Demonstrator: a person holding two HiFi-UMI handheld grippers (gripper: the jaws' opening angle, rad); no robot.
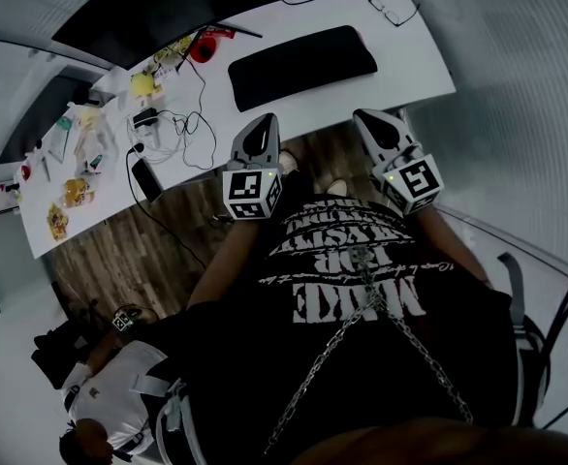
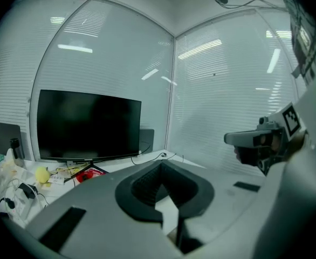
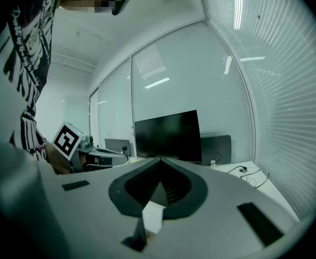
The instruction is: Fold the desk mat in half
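The black desk mat (image 1: 301, 66) lies flat on the white surface (image 1: 415, 61) just in front of the monitor (image 1: 168, 8). Its long axis runs parallel to the monitor's screen. It looks thin, soft and light, probably floppy once lifted, so its two corners farthest from the monitor seem the best places to pinch. The left gripper (image 1: 265, 122) and right gripper (image 1: 364, 116) hover beyond that far edge, fingers closed and empty.
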